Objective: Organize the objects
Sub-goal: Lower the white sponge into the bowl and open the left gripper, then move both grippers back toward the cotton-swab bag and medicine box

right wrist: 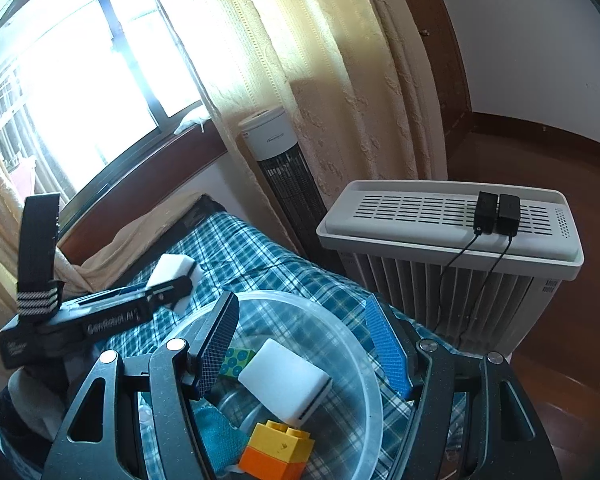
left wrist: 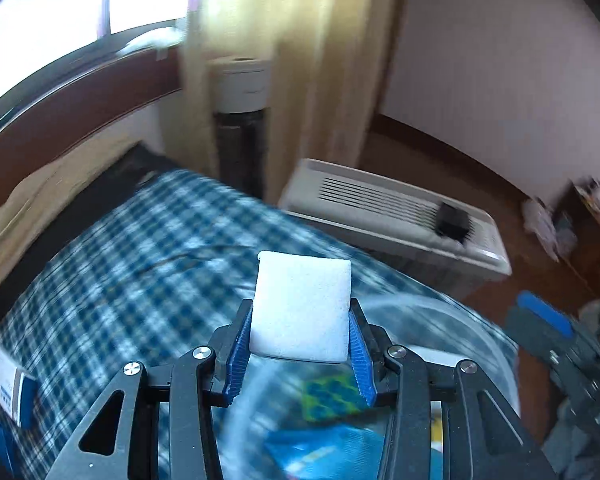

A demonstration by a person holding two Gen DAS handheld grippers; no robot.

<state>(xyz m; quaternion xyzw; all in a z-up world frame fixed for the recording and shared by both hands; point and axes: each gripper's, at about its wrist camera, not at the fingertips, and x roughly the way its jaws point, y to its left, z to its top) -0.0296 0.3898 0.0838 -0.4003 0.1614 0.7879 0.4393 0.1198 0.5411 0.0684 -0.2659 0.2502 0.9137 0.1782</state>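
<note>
left gripper (left wrist: 300, 344) clamped on white rectangular foam sponge (left wrist: 302, 310), lifted over checked blue cloth (left wrist: 112, 264) | right gripper (right wrist: 304, 344) jaws apart, empty, over clear plastic bowl (right wrist: 352, 344) holding second white sponge (right wrist: 286, 384)

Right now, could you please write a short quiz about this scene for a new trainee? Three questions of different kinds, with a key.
1. True or false: the left tongs are shut on a white sponge.
2. Which item is not inside the clear bowl? A) a white sponge block B) a yellow and orange brick C) the two black adapters
3. Fill in: the right tongs are open and hold ____.

Key
1. True: both blue pads press on its sides.
2. C: the adapters lie on top of the white heater, beside the bed.
3. Nothing: the bowl shows through the gap between the fingers.
</note>
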